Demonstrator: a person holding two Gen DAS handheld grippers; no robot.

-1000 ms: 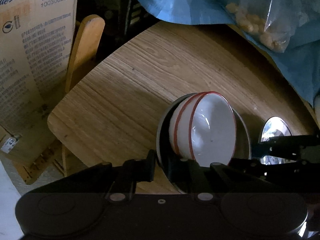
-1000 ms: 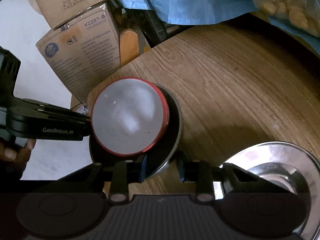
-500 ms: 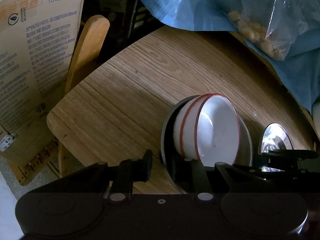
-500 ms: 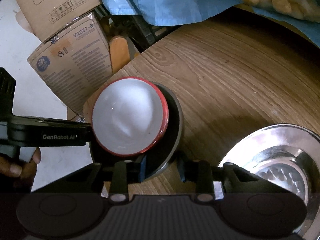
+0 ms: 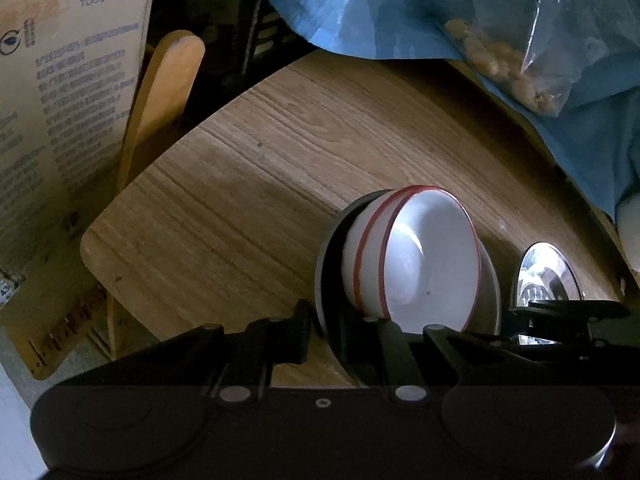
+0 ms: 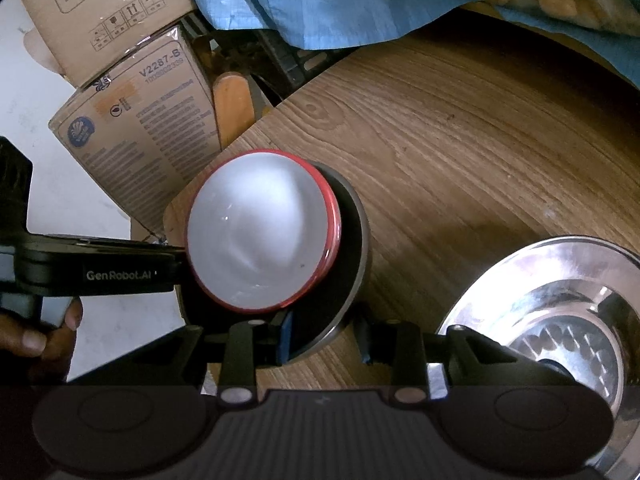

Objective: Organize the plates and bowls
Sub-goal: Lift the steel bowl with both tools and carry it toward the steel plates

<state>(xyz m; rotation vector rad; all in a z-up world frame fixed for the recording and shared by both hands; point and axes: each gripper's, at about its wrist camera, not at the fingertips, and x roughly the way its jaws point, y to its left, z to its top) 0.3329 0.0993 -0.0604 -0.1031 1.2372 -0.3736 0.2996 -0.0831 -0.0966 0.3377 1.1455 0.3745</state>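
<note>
Two white bowls with red rims [image 5: 420,256] sit nested in a dark deep plate [image 5: 326,280] on the wooden table [image 5: 260,200]. My left gripper [image 5: 324,332] straddles the plate's near rim, its jaws closing on it. In the right wrist view the bowls [image 6: 260,232] fill the dark plate [image 6: 352,248], and my right gripper [image 6: 324,340] holds that plate's near rim between its blue pad and its other finger. The left gripper [image 6: 178,268] reaches in from the left, held by a hand [image 6: 36,332]. The right gripper [image 5: 520,316] shows at the plate's right side.
A shiny steel plate [image 6: 560,320] lies on the table just right of the dark plate. Blue cloth [image 5: 380,12] and a clear bag of nuts [image 5: 512,64] cover the far side. Cardboard boxes [image 6: 140,132] and a wooden chair back [image 5: 160,100] stand past the table's left edge.
The left jaws parted slightly around the plate rim, then drew in again. The right view rolled a little, bringing more of the steel plate into sight. Plate and bowls kept their place.
</note>
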